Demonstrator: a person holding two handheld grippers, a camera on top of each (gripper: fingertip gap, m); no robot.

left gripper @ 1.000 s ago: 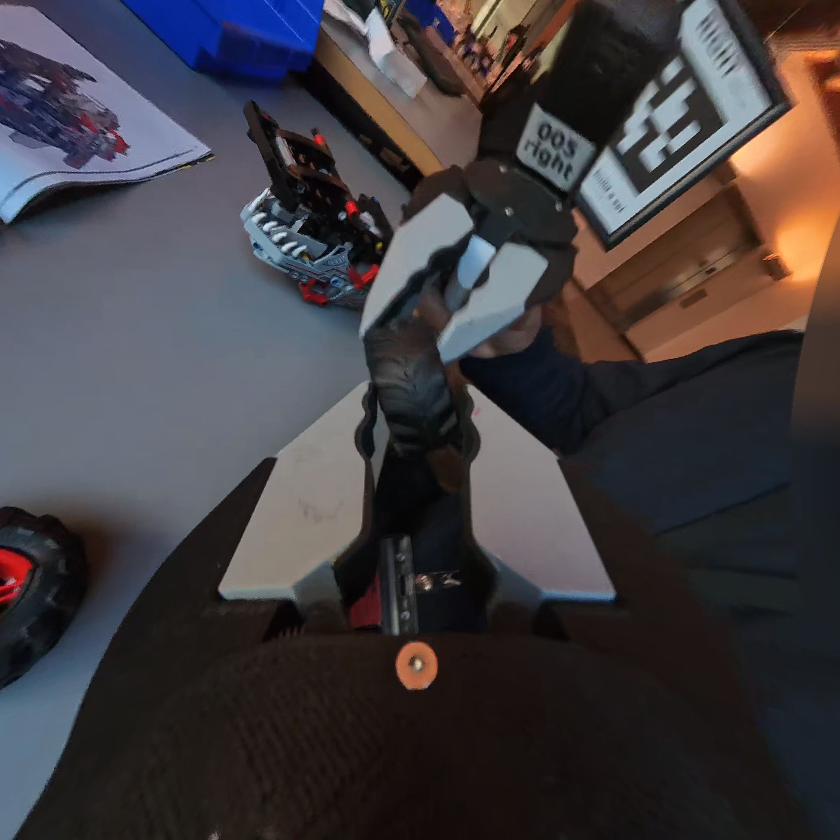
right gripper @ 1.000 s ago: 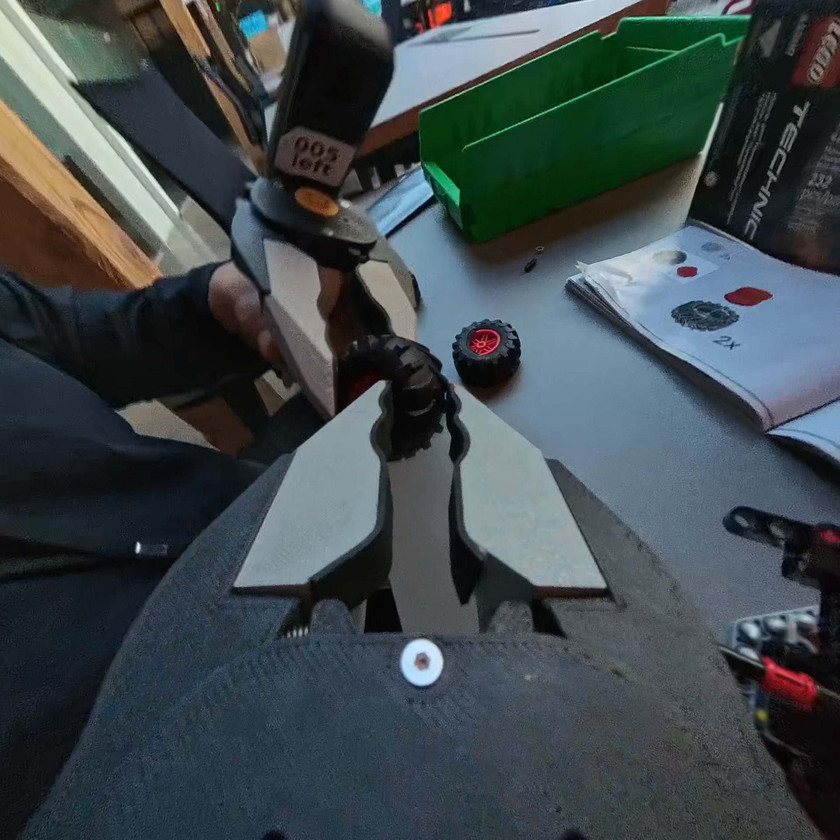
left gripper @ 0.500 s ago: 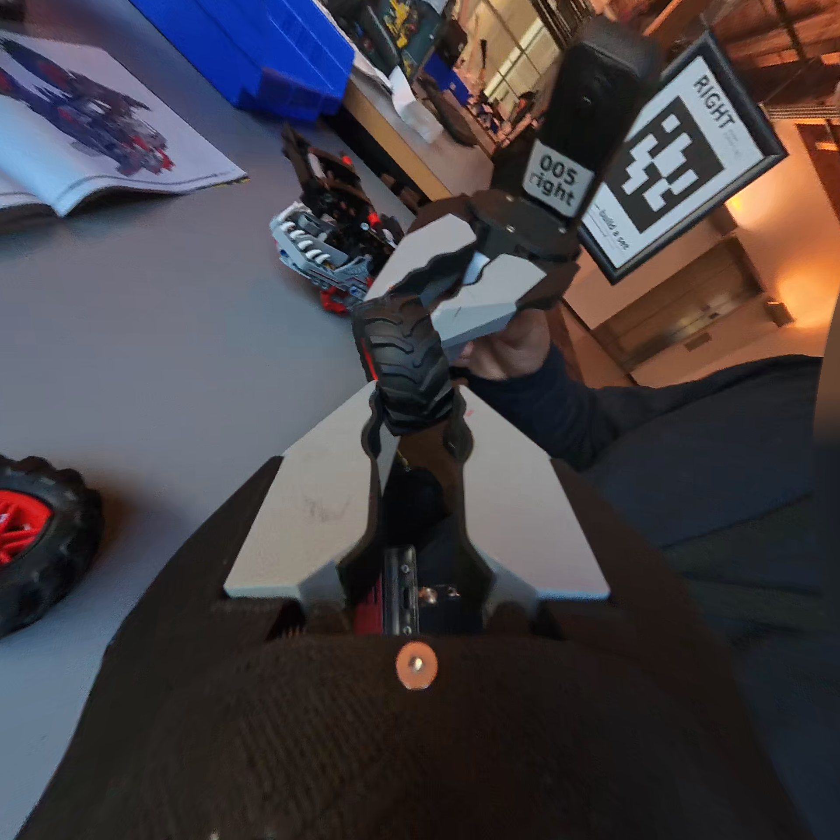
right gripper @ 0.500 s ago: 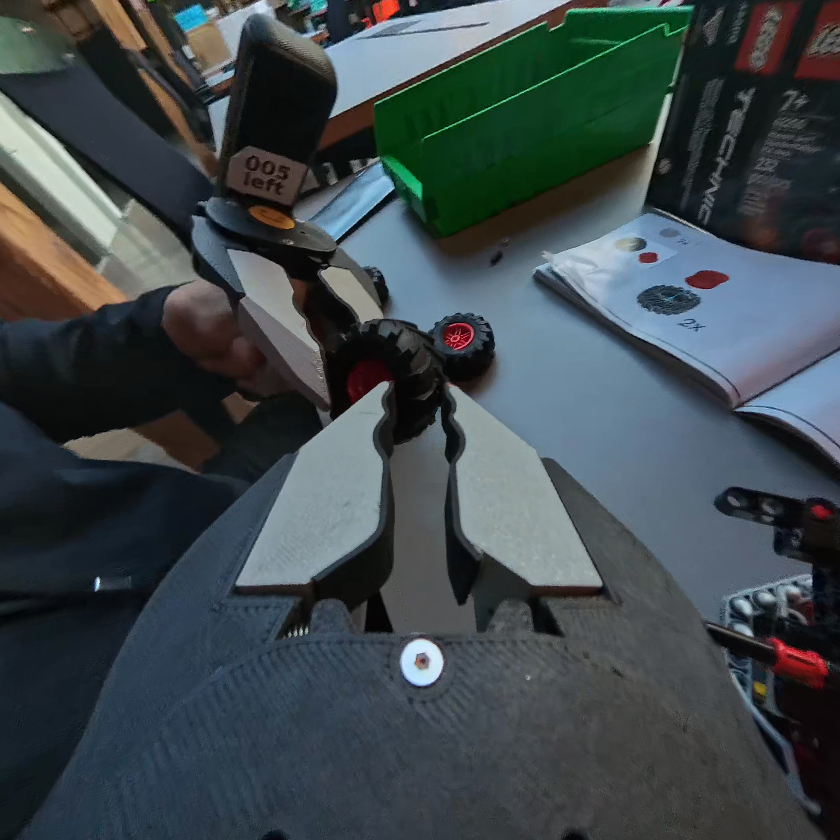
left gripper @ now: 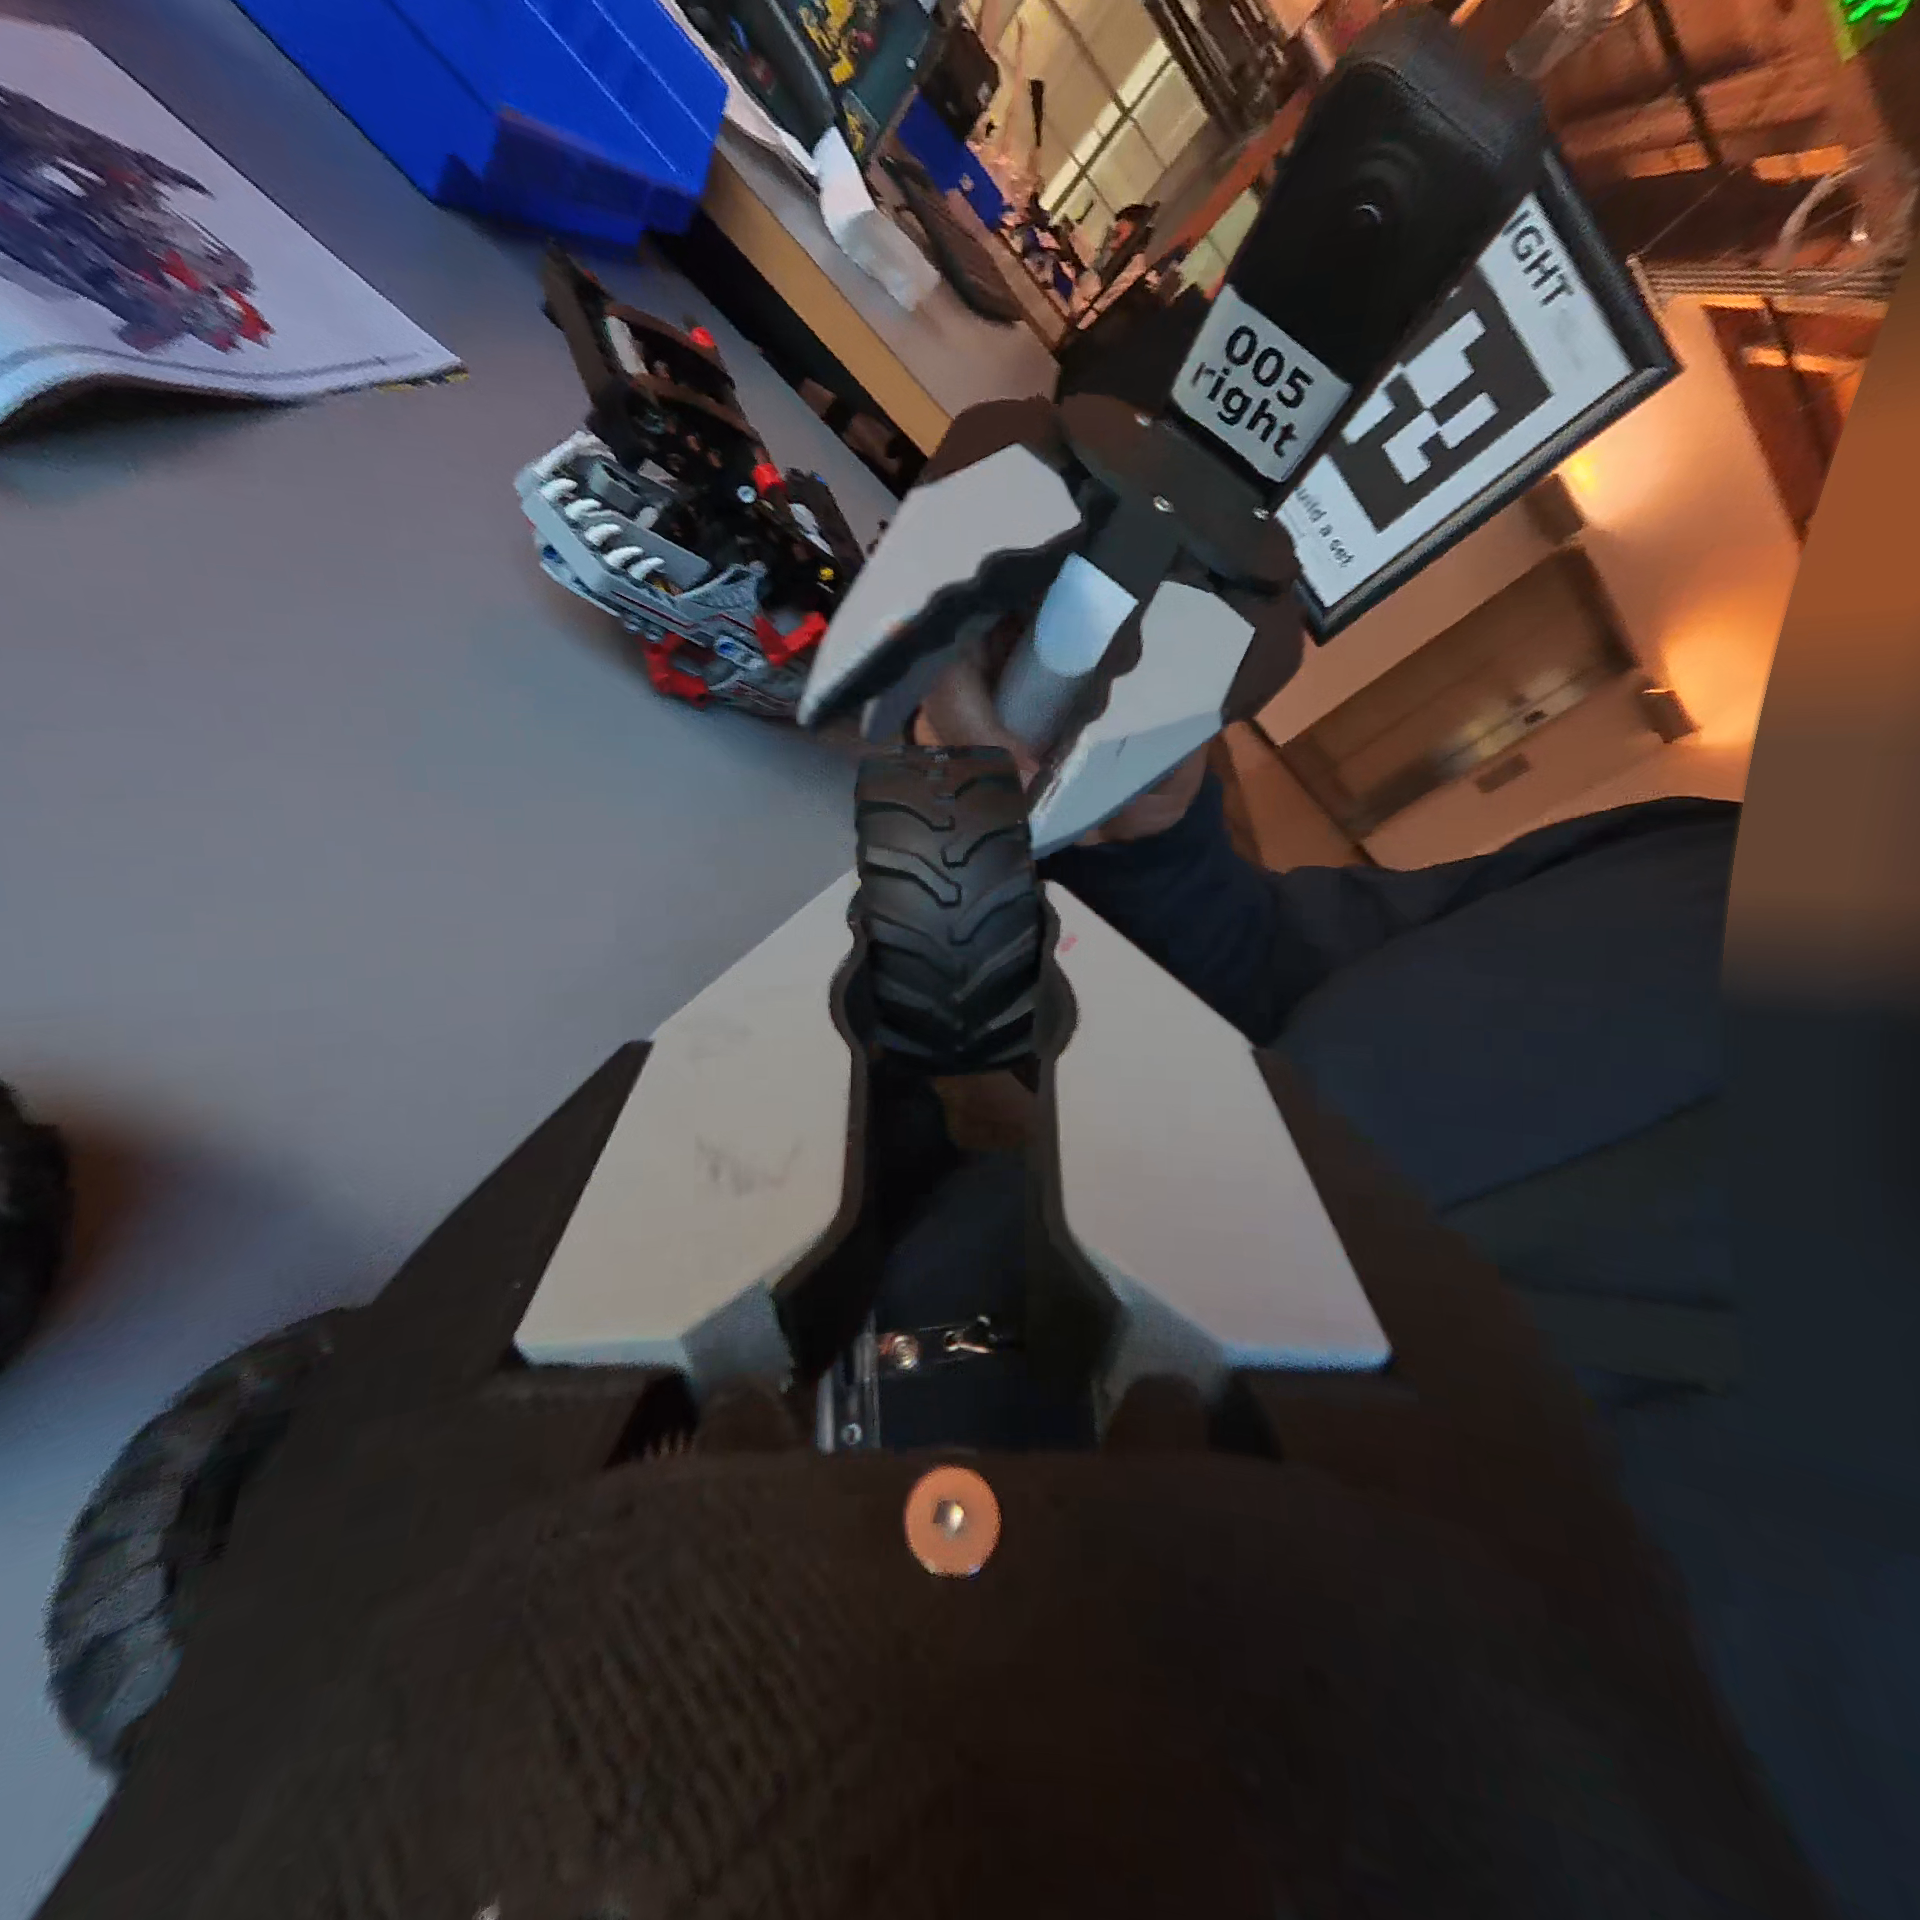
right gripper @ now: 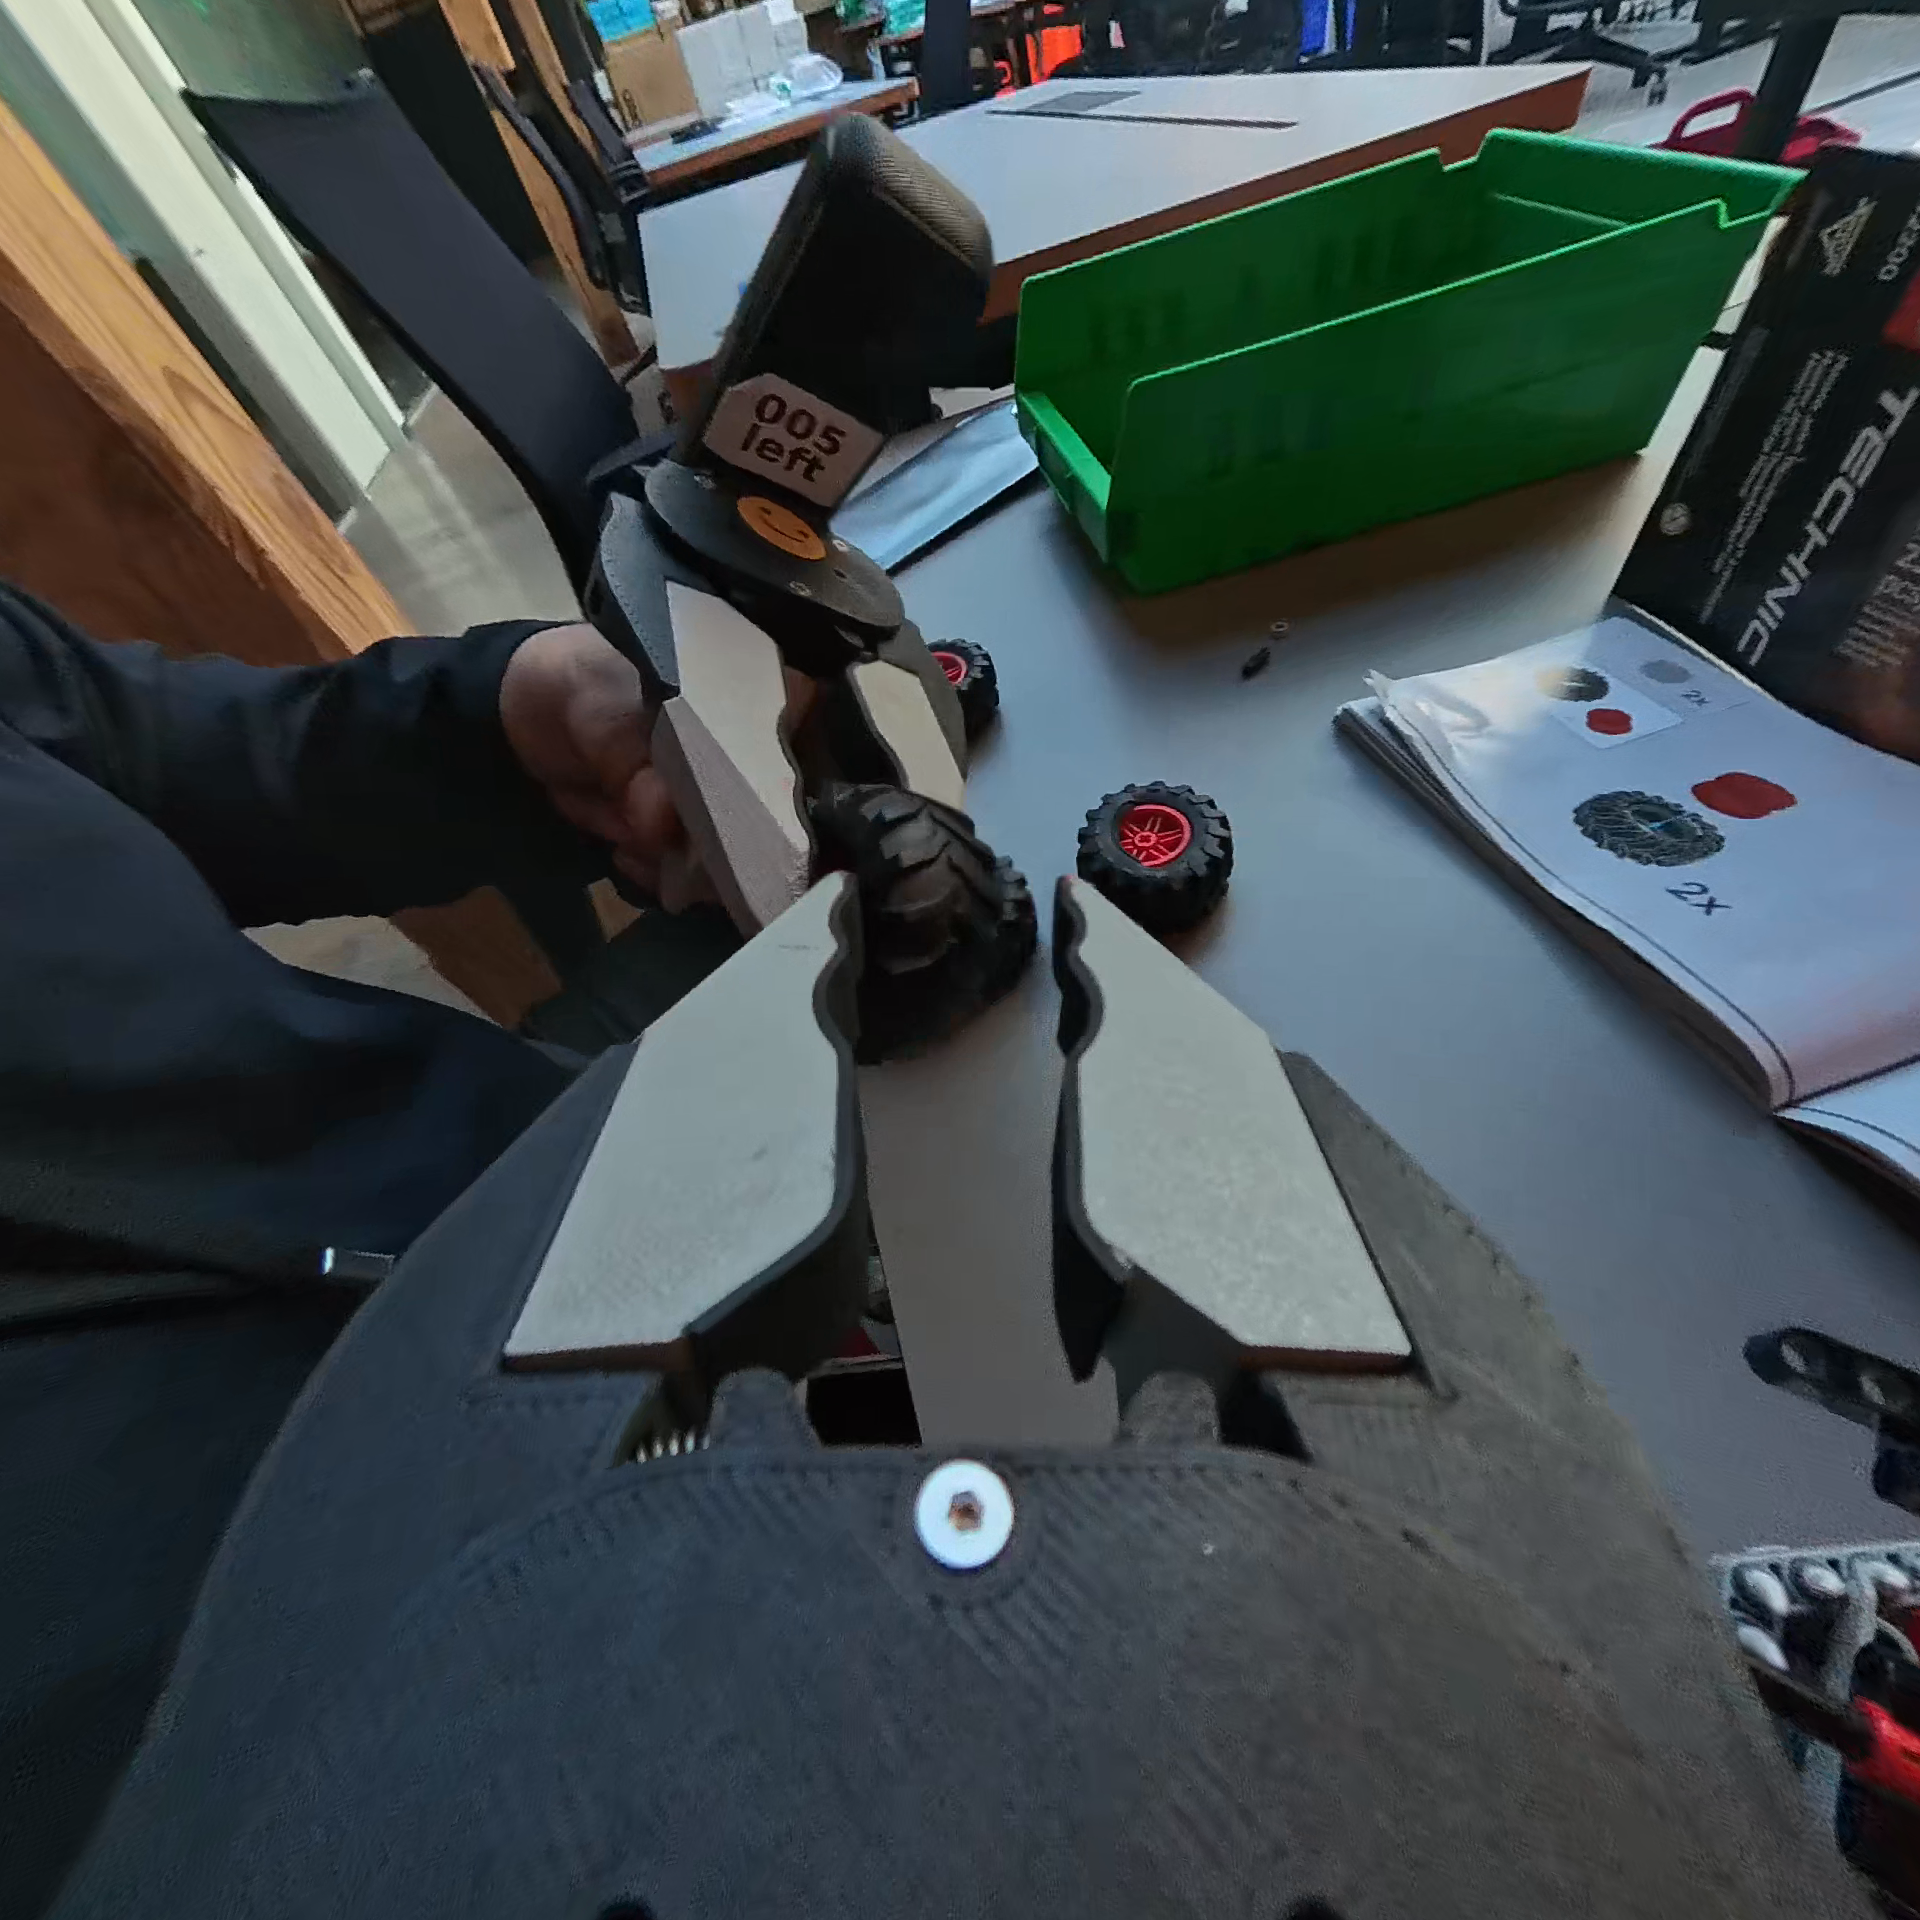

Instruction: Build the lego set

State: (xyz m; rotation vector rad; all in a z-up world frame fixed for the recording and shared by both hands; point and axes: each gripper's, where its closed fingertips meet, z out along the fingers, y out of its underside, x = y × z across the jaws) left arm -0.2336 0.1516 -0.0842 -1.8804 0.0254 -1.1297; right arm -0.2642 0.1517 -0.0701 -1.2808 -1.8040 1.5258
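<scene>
A black tyre (left gripper: pixel 945 914) is pinched between the pads of my left gripper (left gripper: pixel 948 977), held in the air above the grey table's near edge. The right wrist view shows the same tyre (right gripper: pixel 925 914) in the left gripper (right gripper: pixel 862 831). My right gripper (right gripper: pixel 951 914) is open around the tyre's near end, with a clear gap at its right finger (right gripper: pixel 1081 977). In the left wrist view the right gripper (left gripper: pixel 935 769) has its fingers spread just beyond the tyre. A partly built black, grey and red model (left gripper: pixel 686 561) stands on the table (left gripper: pixel 312 831).
Two loose wheels with red rims (right gripper: pixel 1153 836) (right gripper: pixel 961 670) lie on the table. A green bin (right gripper: pixel 1351 416), a black box (right gripper: pixel 1808 468) and an open instruction booklet (right gripper: pixel 1662 862) are beyond. A blue bin (left gripper: pixel 499 104) is at the back. Another wheel (left gripper: pixel 21 1226) lies at the left edge.
My right gripper, shut on the tyre in the earlier frames, has opened and let it go. My left gripper has closed on the tyre and now holds it alone.
</scene>
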